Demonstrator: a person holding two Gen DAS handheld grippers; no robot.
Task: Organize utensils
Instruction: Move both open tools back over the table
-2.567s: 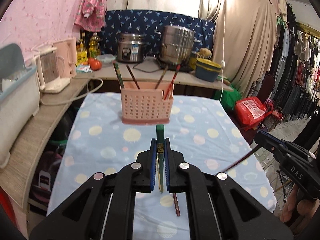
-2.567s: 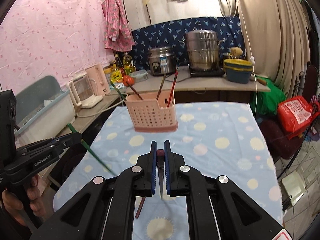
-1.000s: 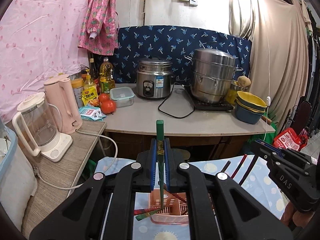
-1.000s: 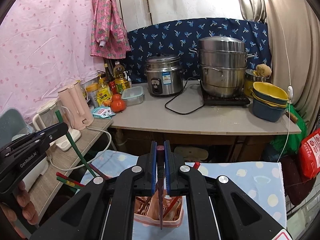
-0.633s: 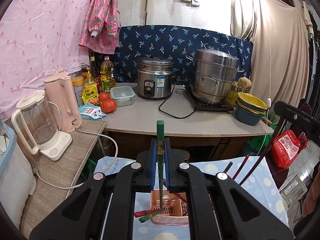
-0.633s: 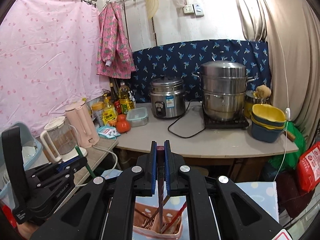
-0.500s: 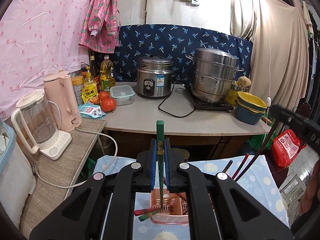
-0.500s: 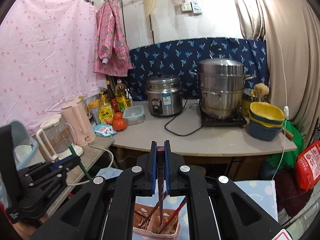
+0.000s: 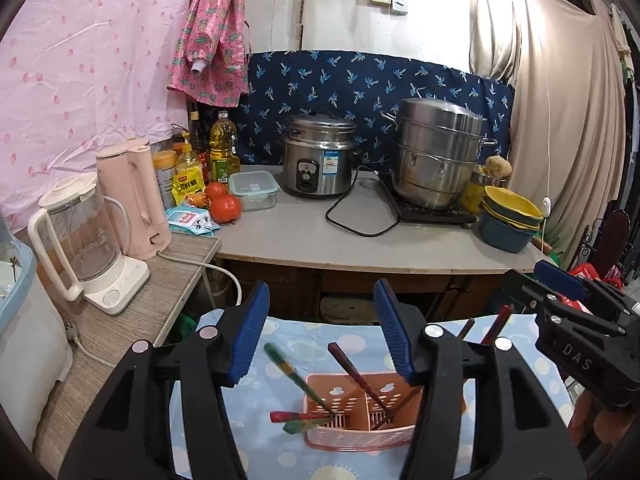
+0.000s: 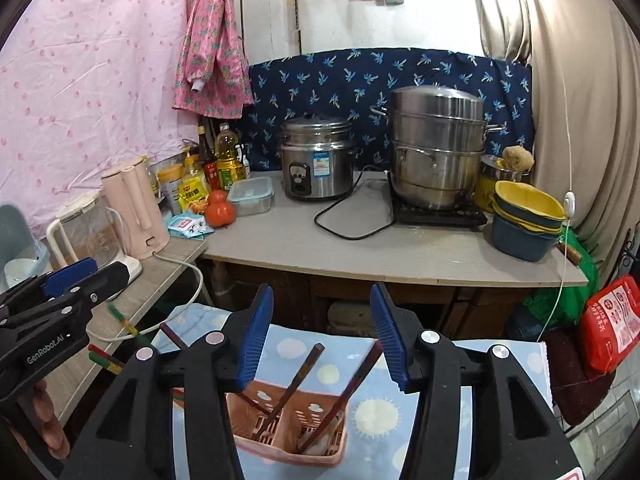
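A pink slotted basket [image 9: 360, 438] [image 10: 260, 396] stands on the blue dotted tablecloth [image 9: 288, 336] just below both grippers, with several chopsticks leaning in it. My left gripper [image 9: 322, 328] hangs above the basket's left half; its jaws are opening and nothing is pressed between the pads. A green chopstick [image 9: 296, 376], blurred, slants into the left compartment beneath it. My right gripper [image 10: 322, 332] is over the basket, its jaws opening too, with nothing between them; dark red chopsticks [image 10: 296, 380] lean in the compartments below. Each gripper also shows at the other view's edge.
Behind the table runs a grey counter [image 9: 360, 248] with a rice cooker [image 9: 320, 156], a steel steamer pot [image 9: 436, 152], stacked bowls [image 9: 508, 220], a food box and tomatoes [image 9: 224, 204]. Two kettles [image 9: 128, 200] stand on a side shelf at the left. A red bag [image 10: 612, 328] lies at the right.
Both grippers were shut on a chopstick half a second ago and now stand open. The green and the dark red chopstick have dropped into the basket.
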